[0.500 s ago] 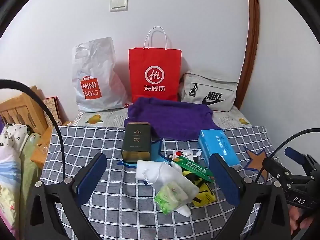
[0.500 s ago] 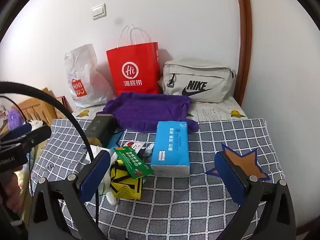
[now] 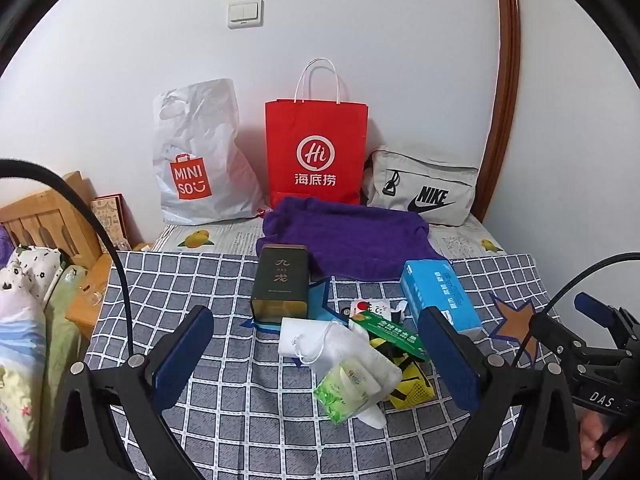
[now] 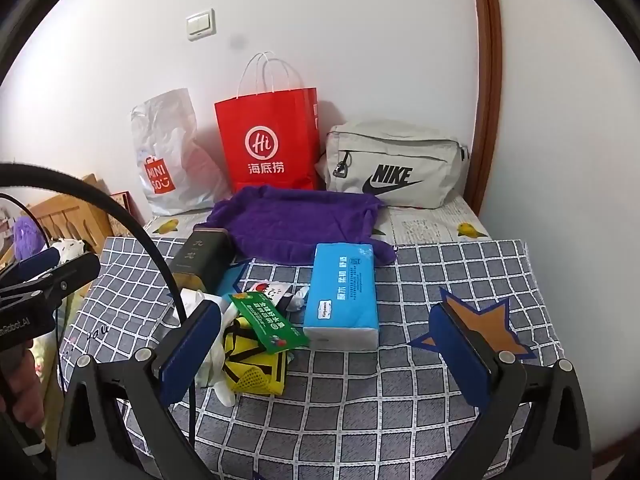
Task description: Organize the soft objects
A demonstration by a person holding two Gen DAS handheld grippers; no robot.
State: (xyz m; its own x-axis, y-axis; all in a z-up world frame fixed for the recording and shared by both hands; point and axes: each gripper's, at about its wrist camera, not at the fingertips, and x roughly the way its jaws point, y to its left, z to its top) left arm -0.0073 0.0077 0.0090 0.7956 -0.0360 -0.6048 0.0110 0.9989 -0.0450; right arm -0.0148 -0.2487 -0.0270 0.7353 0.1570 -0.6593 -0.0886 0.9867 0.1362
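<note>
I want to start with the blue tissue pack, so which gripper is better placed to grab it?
Right. The blue tissue pack lies between the right gripper's open jaws, straight ahead. For the left gripper, it sits off beyond its right finger.

At the far wall, the white plastic bag (image 3: 196, 156) on the left reads "MINI SO" on its red shopping-bag logo. Beside it the red paper bag (image 3: 316, 152) carries "Hi" in a white ring above "海底捞". The grey pouch (image 4: 394, 168) on the right says "NIKE" with a swoosh. Nearer, the dark tin (image 3: 281, 280) bears "九龙". The right-hand device (image 3: 600, 396) shows "DAS".
</note>
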